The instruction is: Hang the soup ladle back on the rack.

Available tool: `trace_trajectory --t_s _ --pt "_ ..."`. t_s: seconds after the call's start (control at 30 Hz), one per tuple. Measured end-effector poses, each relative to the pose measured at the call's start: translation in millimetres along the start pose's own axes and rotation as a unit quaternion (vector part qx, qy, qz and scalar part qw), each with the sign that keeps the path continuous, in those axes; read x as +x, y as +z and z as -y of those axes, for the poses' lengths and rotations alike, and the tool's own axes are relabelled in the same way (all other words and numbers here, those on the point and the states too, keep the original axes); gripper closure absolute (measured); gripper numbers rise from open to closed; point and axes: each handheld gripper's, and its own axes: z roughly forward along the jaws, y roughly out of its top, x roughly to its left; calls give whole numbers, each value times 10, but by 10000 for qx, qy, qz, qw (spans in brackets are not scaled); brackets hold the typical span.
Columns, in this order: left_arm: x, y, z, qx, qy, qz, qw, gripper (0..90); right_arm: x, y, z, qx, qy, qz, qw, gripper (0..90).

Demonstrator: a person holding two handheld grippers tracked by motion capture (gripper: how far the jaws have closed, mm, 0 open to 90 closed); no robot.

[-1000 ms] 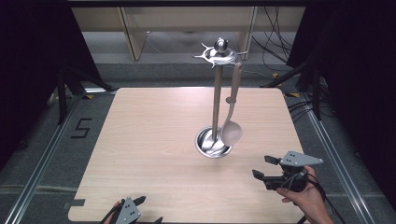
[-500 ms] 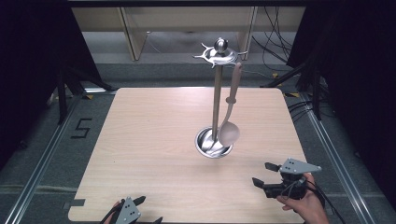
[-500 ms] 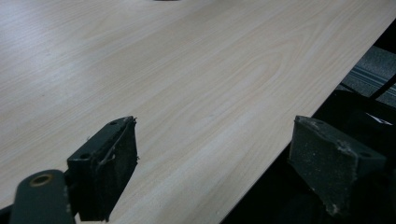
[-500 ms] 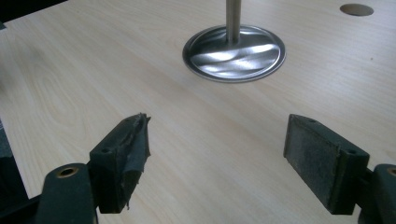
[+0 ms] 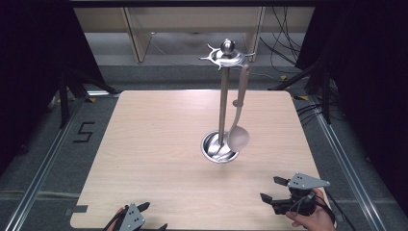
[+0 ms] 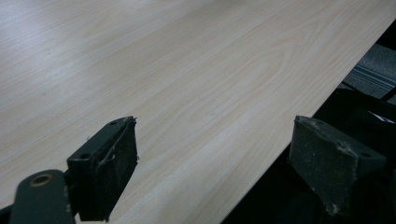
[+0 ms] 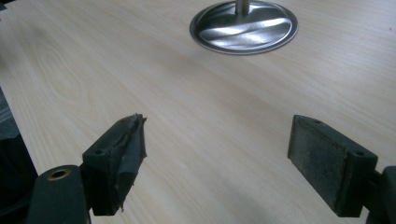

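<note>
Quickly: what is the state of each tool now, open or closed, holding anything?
Left tool: open, holding nothing.
Right tool: open, holding nothing.

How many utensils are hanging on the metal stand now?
1. A single ladle hangs from the right side of the stand, its bowl just above the round base. The other hooks at the top look empty, though they are small.

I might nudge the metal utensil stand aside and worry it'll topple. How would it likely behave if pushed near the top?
The stand looks likely to tip: a tall thin pole on a small round base. The hanging ladle would probably swing and shift the balance. Its polished metal may be slippery, so pushing low seems safer.
</note>
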Motion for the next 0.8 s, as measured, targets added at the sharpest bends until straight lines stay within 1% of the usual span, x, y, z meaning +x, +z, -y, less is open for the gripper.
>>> trace_trajectory --t_s 0.03,0.07,0.1,0.13,0.17,0.2,0.23,0.27,0.3,0.33,0.37,0.4,0.43,0.47,0.5,0.53,0.57,0.6,0.63,0.67,0.7,0.73,0.77,0.8 --pt "0 0 0 2 3 1 10000 148 6 -5 16 -54 -23 63 10000 196" --pt "0 0 0 2 3 1 10000 148 6 -5 16 -54 -23 63 10000 196" --pt "-4 3 1 -22 -21 -1 10000 148 -1 -10 28 -58 -120 81 9999 192" --pt "-22 15 3 -130 -154 47 9998 148 6 -24 56 -107 -127 106 9998 191" --pt "2 0 2 11 14 -2 10000 148 44 -40 72 -30 31 124 9999 191" --pt "2 0 2 11 14 -2 10000 148 44 -40 72 -30 31 124 9999 191" --pt "-6 6 8 -35 -112 37 9999 148 64 -50 88 -44 40 61 10000 192" --pt "2 6 8 -50 -76 27 10000 148 68 -57 94 -64 -12 137 9999 192" --pt "8 8 8 -36 -97 25 9999 148 69 -59 102 -51 -107 189 9998 192" --pt "20 7 13 6 -55 -34 10000 148 62 -55 106 -72 -200 206 9996 192" --pt "23 3 13 12 -65 -46 10000 148 84 -59 114 -41 -198 256 9995 192" --pt "29 0 13 1 -66 -30 10000 148 90 -52 122 -23 -232 156 9996 192" --pt "29 2 14 -18 -88 -51 9999 148 110 -56 133 -21 -282 260 9993 193" --pt "13 10 14 -112 -208 -11 9997 148 119 -50 140 50 -341 188 9992 193" --pt "9 15 17 -154 -239 1 9996 148 148 -54 155 86 -301 288 9991 193" --pt "9 15 17 -155 -228 5 9996 148 130 -53 157 123 -500 309 9982 193" --pt "13 14 16 -150 -183 13 9997 148 142 -54 169 171 -469 312 9983 193" --pt "13 14 16 -150 -183 13 9997 147 142 -54 169 171 -469 312 9983 193" --pt "28 1 10 -59 -60 -5 10000 147 151 -56 183 206 -426 320 9984 193" --pt "20 7 12 -120 -119 16 9999 148 127 -52 197 189 -443 287 9984 193" --pt "20 7 12 -120 -119 16 9999 148 127 -52 197 189 -443 287 9984 193" --pt "24 7 12 -114 -103 21 9999 148 123 -55 204 207 -440 306 9983 193" --pt "38 0 11 -45 -32 -1 10000 148 120 -54 215 193 -441 322 9983 193" --pt "38 0 11 -45 -32 -1 10000 148 120 -54 215 193 -441 322 9983 193"
